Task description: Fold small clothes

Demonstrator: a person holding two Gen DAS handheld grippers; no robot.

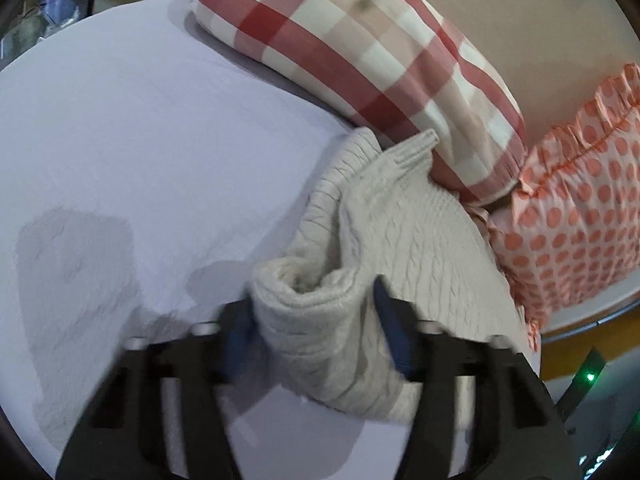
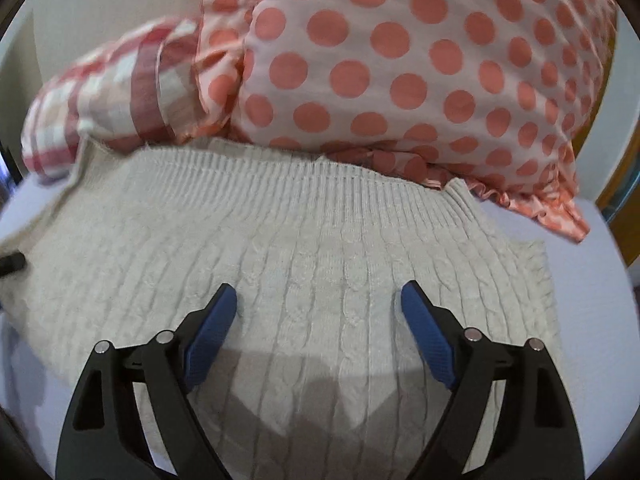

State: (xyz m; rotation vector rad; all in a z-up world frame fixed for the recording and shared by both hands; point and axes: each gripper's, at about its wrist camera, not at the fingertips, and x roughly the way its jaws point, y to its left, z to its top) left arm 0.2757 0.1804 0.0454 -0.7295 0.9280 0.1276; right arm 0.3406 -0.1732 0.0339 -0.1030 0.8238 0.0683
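A cream cable-knit sweater lies on a pale lilac bed sheet, its ribbed hem against the pillows. In the left wrist view a bunched, rolled part of the sweater sits between the blue pads of my left gripper, whose jaws stand wide around it; the left pad is blurred. My right gripper is open and empty, hovering just above the flat middle of the sweater. A dark tip of the other gripper shows at the left edge.
A red-and-white checked pillow and a pink pillow with coral dots lie at the head of the bed, touching the sweater's far edge. The bed's edge and a wooden frame are at the right.
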